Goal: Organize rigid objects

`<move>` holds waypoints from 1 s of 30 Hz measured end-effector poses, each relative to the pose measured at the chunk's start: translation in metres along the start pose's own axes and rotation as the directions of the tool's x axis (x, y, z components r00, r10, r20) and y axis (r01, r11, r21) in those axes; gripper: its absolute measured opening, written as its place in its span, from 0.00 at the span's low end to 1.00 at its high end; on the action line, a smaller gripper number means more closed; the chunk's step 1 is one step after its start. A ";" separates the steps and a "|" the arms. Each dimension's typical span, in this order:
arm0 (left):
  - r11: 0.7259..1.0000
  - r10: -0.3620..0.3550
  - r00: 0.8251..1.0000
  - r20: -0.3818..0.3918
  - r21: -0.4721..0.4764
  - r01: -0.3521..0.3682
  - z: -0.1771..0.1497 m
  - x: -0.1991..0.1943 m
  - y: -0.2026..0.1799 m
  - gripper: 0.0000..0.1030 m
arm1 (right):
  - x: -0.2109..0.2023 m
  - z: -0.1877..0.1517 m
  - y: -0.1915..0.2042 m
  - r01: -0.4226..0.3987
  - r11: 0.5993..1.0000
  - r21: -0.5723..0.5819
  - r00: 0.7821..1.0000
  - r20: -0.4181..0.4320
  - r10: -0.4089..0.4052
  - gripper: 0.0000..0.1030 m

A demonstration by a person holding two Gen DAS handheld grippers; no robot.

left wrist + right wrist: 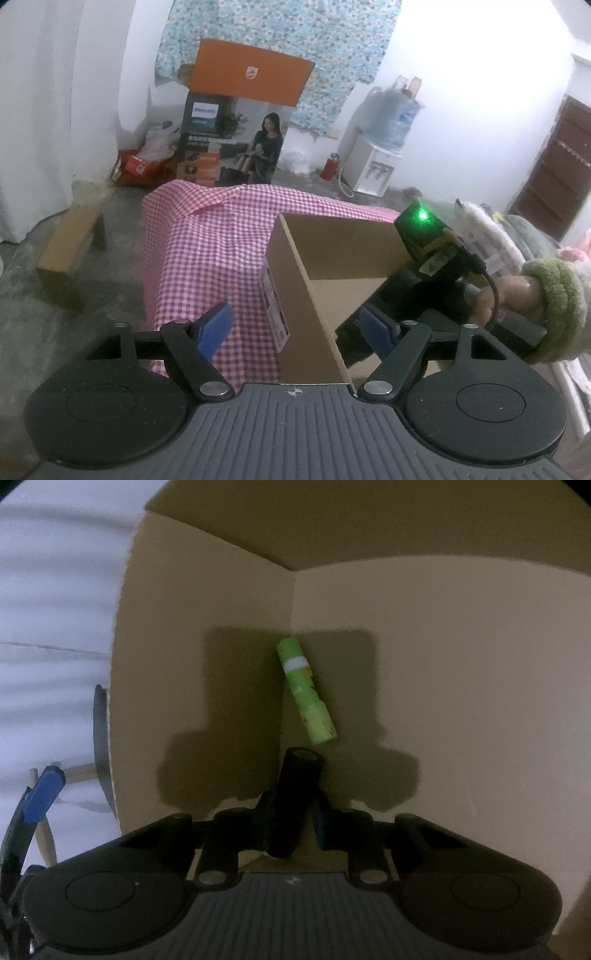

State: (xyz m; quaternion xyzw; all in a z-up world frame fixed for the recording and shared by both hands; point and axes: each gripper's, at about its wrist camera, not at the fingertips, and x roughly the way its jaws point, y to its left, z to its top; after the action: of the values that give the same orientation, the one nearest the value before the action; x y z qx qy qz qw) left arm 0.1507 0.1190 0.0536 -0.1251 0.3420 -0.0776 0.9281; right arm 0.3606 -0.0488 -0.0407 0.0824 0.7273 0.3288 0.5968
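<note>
Pink-checked cloth carries the cardboard box, whose left wall stands between your left gripper's wide-open, empty jaws. Inside, one green tube already lies on the floor, just ahead of your right gripper — its jaws nearly closed around a dark cylinder. It looks like one item stowed, one not yet released.

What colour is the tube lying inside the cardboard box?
The tube is bright green with a white band, clearest in the right wrist view.
</note>
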 end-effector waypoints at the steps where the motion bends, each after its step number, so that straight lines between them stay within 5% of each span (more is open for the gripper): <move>1: 1.000 0.001 1.000 0.000 0.000 -0.001 0.000 0.000 0.000 0.74 | -0.001 0.001 0.003 0.005 1.000 -0.009 1.000 0.009 -0.005 0.22; 16: 1.000 -0.002 1.000 -0.006 -0.003 0.002 -0.002 -0.003 -0.004 0.74 | -0.019 0.037 0.013 0.082 0.991 -0.105 0.976 0.210 -0.059 0.23; 22: 1.000 -0.002 1.000 0.014 -0.006 0.002 -0.002 -0.012 -0.007 0.74 | -0.016 -0.002 0.005 0.083 0.990 -0.112 0.964 0.262 -0.051 0.24; 30: 1.000 -0.014 0.997 0.078 0.002 0.014 -0.009 -0.044 -0.020 0.75 | -0.080 -0.055 0.017 0.056 0.983 -0.174 0.889 0.457 0.030 0.24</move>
State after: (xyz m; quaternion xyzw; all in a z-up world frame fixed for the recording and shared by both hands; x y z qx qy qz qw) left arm 0.1106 0.1083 0.0798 -0.1298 0.3047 -0.0793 0.9402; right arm 0.3276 -0.0976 0.0383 0.0975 0.5336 0.3613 0.7584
